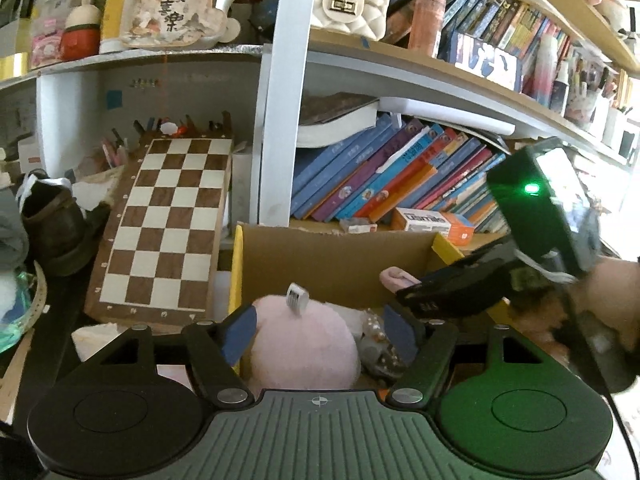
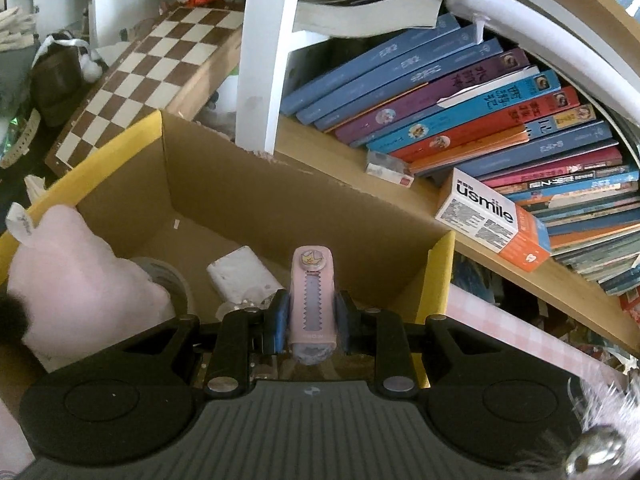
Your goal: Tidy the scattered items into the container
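A cardboard box with yellow edges stands in front of the bookshelf. In it lies a pink plush toy with a white tag. My left gripper is open, its blue pads on either side of the plush and not pressing it. My right gripper is shut on a slim pink case with a crown sticker, held over the box. The left wrist view shows the right gripper coming in from the right with the pink case sticking out. The plush fills the box's left corner.
Also in the box are a white packet, a grey tape roll and a beaded trinket. A chessboard leans to the box's left, beside a brown shoe. Slanted books and a usmile carton sit just behind.
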